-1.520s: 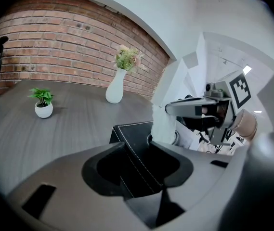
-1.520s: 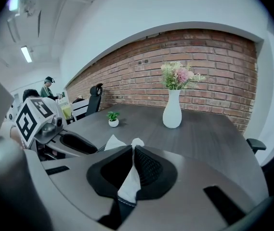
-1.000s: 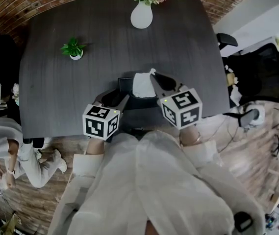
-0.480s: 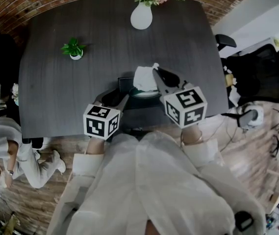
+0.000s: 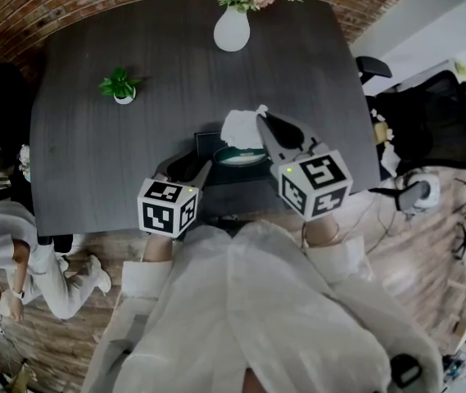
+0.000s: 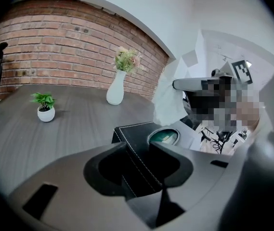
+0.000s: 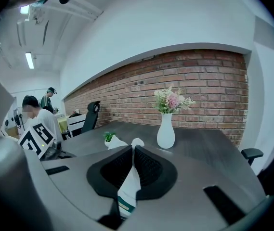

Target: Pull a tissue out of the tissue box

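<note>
Right hand-held gripper (image 5: 260, 117) clenching tissue (image 5: 239, 128), now higher, left one (image 5: 207, 164) seemingly gripping box (image 5: 231, 173)

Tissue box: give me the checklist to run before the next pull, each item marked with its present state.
1. Right gripper shut on the tissue: ok.
2. Left gripper steadying the tissue box: cannot tell. The box edge sits between its jaws, but a firm pinch does not show.
3. Tissue's lower end out of the oval opening: cannot tell. It hangs right at the rim.
4. Box flat on the table: ok.
5. Vase and potted plant well away from the pull: ok.
</note>
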Action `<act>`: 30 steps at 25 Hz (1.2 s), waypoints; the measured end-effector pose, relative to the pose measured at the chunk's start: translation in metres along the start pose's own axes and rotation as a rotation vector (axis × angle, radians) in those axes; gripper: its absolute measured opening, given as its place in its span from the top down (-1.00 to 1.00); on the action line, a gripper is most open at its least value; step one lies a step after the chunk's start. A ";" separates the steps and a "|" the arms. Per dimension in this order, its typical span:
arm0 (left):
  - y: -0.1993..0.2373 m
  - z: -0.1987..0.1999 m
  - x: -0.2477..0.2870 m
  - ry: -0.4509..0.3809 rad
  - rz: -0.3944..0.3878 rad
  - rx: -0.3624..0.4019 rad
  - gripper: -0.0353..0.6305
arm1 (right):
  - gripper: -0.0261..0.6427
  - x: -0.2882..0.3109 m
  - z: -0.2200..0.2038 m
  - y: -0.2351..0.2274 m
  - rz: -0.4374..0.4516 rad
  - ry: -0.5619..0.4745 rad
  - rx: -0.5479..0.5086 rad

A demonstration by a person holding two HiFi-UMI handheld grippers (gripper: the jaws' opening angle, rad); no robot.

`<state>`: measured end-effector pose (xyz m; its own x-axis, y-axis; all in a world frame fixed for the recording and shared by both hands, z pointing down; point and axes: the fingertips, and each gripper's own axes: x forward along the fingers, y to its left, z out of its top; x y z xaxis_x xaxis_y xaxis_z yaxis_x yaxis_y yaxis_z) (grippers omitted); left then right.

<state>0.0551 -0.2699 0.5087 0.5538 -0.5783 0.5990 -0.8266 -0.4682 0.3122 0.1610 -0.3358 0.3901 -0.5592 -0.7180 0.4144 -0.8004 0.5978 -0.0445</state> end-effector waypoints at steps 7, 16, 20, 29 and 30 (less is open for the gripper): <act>0.003 0.014 -0.010 -0.054 0.018 -0.004 0.45 | 0.87 -0.005 0.002 0.006 0.016 -0.038 0.036; -0.003 0.060 -0.034 -0.221 -0.013 0.024 0.50 | 0.87 -0.020 0.031 0.006 0.020 -0.181 0.057; -0.003 0.080 -0.046 -0.304 0.011 0.031 0.64 | 0.87 -0.027 0.041 0.005 -0.001 -0.237 0.081; -0.013 0.097 -0.053 -0.361 -0.003 0.059 0.83 | 0.88 -0.032 0.038 0.011 0.046 -0.251 0.142; -0.015 0.097 -0.053 -0.361 -0.008 0.063 0.84 | 0.87 -0.032 0.037 0.011 0.049 -0.251 0.146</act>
<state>0.0481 -0.2968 0.4010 0.5689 -0.7678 0.2947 -0.8207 -0.5071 0.2632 0.1621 -0.3188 0.3426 -0.6190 -0.7665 0.1713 -0.7838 0.5890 -0.1966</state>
